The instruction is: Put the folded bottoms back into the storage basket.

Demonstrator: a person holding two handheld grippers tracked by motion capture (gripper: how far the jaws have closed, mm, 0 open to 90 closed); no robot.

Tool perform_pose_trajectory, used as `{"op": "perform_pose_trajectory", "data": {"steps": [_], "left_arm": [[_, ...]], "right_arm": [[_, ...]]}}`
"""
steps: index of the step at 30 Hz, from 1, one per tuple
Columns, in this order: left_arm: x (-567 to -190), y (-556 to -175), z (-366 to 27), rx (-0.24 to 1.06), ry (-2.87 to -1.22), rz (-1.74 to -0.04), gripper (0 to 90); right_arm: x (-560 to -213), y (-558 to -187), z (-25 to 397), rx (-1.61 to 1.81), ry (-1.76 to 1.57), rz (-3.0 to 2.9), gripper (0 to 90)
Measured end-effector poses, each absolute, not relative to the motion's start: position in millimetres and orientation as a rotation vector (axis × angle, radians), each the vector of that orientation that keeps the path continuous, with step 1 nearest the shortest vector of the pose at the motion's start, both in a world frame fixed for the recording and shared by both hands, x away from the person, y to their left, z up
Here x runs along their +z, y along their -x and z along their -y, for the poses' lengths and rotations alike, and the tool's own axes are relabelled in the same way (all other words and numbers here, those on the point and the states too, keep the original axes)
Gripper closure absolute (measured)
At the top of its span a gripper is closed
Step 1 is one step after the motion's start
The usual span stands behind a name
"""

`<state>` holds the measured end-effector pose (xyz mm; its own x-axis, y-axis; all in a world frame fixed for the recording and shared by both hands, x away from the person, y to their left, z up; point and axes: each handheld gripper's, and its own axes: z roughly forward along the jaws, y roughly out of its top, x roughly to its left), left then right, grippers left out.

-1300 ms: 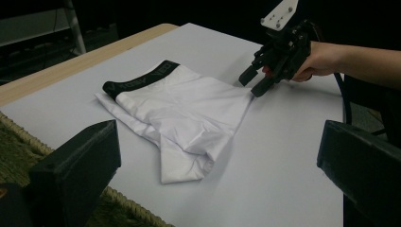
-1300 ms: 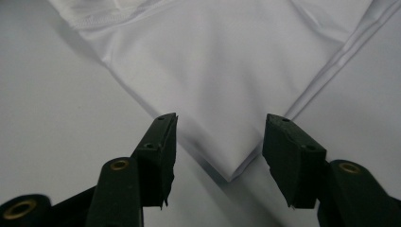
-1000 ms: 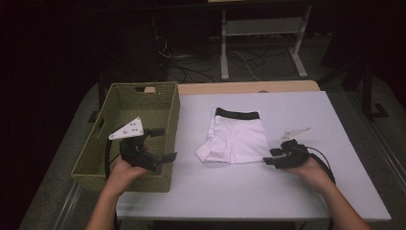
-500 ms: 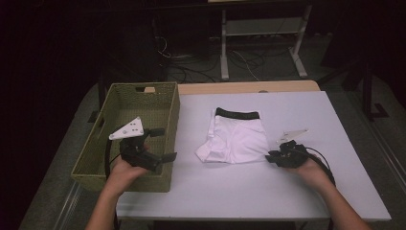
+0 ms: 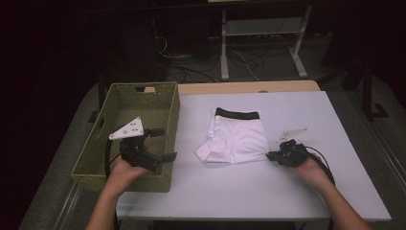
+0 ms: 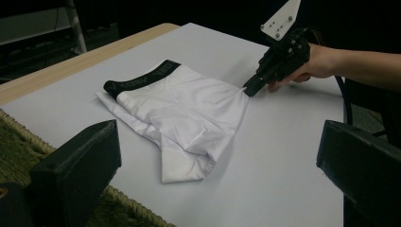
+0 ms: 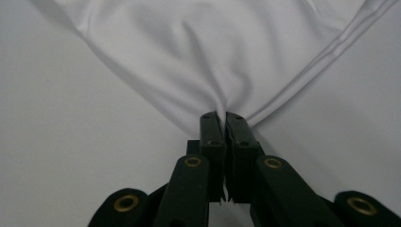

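White boxer shorts (image 5: 238, 138) with a black waistband lie folded in the middle of the white table (image 5: 268, 191). My right gripper (image 5: 269, 155) is shut on their near right corner; in the right gripper view the jaws pinch the white fabric (image 7: 222, 71) at its tip (image 7: 221, 116). The left gripper view shows the shorts (image 6: 179, 111) and the right gripper (image 6: 249, 90) biting that corner. My left gripper (image 5: 163, 143) is held over the right rim of the green woven basket (image 5: 119, 103), its jaws wide open with nothing between them.
The basket stands at the left end of the table. A wooden strip (image 5: 249, 87) runs along the table's far edge. Behind it are a white metal stand (image 5: 261, 33) and cables on the floor.
The right gripper has slid slightly left to the shorts' corner and closed on it. The left gripper has stayed in place.
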<state>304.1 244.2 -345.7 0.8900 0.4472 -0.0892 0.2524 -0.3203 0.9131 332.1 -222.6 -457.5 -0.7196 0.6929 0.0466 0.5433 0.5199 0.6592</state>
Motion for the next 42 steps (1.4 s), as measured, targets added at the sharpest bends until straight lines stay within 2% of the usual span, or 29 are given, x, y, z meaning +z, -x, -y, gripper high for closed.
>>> {"op": "perform_pose_trajectory", "data": {"steps": [25,42], "left_arm": [[-345.6,-303.7,-243.1,0.224,-1.927,-0.516,0.7],[-345.6,-303.0,-241.6,0.234,-1.938,-0.512,0.8]], "right_arm": [[-441.3,-311.2,246.0,1.011,-1.062,-2.505,86.1],[-443.4,-279.1,265.0,0.991,-1.096,-2.496,86.0]]}}
